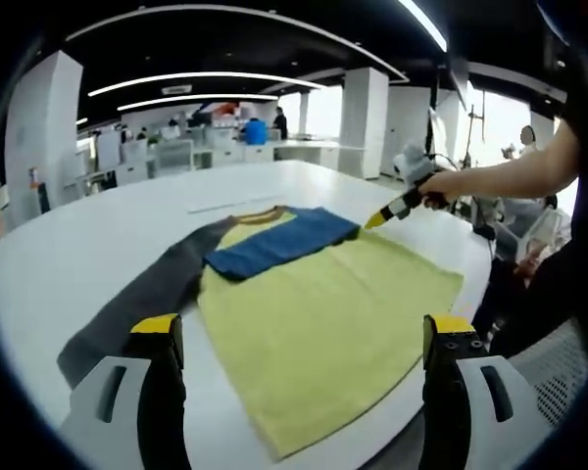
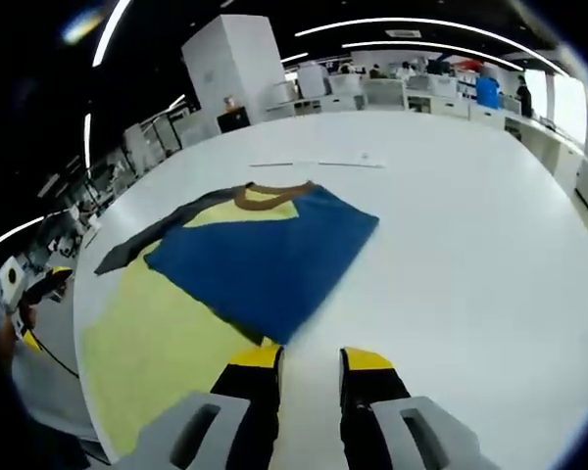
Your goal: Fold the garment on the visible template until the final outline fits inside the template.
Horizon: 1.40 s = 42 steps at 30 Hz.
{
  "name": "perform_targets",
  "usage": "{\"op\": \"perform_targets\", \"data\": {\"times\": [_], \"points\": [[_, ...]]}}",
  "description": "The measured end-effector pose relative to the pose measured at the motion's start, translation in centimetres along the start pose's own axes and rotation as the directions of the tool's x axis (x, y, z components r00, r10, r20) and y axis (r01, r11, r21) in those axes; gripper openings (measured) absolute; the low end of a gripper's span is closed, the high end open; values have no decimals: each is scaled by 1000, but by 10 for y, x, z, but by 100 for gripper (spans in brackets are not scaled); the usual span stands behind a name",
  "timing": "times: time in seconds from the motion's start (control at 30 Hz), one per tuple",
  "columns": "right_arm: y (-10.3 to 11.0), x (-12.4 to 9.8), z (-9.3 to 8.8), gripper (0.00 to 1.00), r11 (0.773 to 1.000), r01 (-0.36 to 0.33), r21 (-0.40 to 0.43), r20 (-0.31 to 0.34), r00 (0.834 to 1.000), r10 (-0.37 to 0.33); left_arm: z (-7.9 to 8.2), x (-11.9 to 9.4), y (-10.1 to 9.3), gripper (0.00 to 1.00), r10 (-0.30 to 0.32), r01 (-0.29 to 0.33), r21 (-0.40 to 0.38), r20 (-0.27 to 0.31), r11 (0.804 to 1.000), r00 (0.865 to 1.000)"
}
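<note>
Gleaming white table [image 1: 98,225], open office

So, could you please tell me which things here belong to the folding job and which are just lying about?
Job:
- yellow knitted garment with blue and grey sleeves, blue sleeve folded over it
- left gripper
- right gripper

Lying about:
- thin white strip on the white table
- background desks

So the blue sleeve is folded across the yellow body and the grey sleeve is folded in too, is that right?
Not quite. The blue sleeve is folded across the yellow body, but the grey sleeve is not folded in: in the left gripper view it lies stretched out flat on the white table, beside the body.
</note>
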State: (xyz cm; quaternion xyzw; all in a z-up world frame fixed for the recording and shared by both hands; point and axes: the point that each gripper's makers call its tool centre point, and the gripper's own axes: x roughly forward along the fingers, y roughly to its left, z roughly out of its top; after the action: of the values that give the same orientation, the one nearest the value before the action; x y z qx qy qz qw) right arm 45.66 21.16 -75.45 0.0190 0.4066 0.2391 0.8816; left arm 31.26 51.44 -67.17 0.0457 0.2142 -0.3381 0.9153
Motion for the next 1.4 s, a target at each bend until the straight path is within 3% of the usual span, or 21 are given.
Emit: {"op": "perform_targets", "data": {"times": [0.37,0.6,0.8,1.4], "points": [[12,9,2,14,1000,-23,5,9,1000,23,-3,-2,3,99,7,-7,1,-14,1000,1000],[17,16,4,0,999,-39,22,20,999,38,-6,-2,3,99,10,-10,-1,-21,1000,1000],[17,17,3,0,1000,-26,8,19,999,26,-7,-4,4,99,15,-15,0,-25,1000,1000],[-6,4,2,0,993,103,-61,-3,995,-103,-10,-4,6,99,24,-24,-3,-30,1000,999]]}}
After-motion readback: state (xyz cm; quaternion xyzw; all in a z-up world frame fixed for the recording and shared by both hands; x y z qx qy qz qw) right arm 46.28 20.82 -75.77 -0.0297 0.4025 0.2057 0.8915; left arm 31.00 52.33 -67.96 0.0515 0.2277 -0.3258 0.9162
